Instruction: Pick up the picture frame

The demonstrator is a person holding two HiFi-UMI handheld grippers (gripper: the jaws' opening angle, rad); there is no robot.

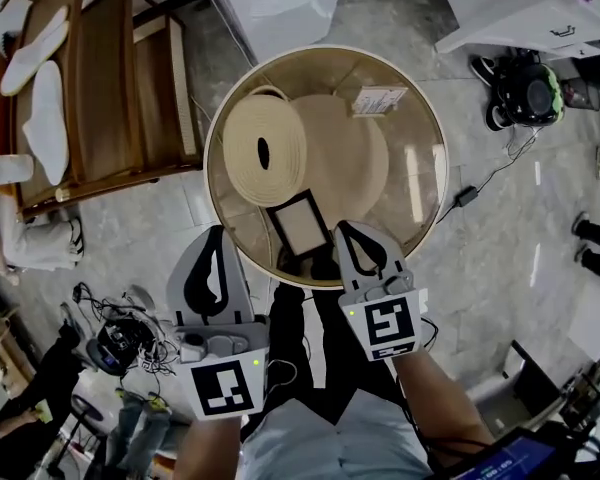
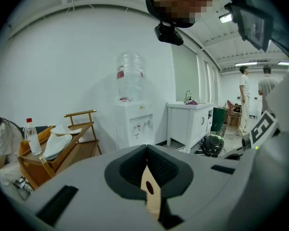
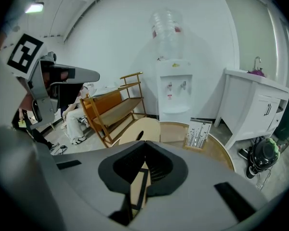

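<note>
The picture frame (image 1: 300, 224), black-edged with a pale pane, lies near the front rim of the round wooden table (image 1: 435, 143). My right gripper (image 1: 343, 228) is shut, its tips just right of the frame's lower right edge, holding nothing. In the right gripper view the frame (image 3: 137, 189) shows as a sliver through the slot below the closed tips of the right gripper (image 3: 144, 145). My left gripper (image 1: 218, 234) hangs shut at the table's front left rim, left of the frame. Through the slot of the left gripper (image 2: 147, 148) I see only a strip of the woven disc (image 2: 151, 198).
A coiled woven disc (image 1: 265, 150) rests on a straw hat behind the frame, and a small printed card (image 1: 378, 100) stands at the table's far side. A wooden rack (image 1: 110, 88) stands at the left, a water dispenser (image 3: 172, 88) and a white cabinet (image 3: 253, 102) behind. Cables (image 1: 130, 343) litter the floor.
</note>
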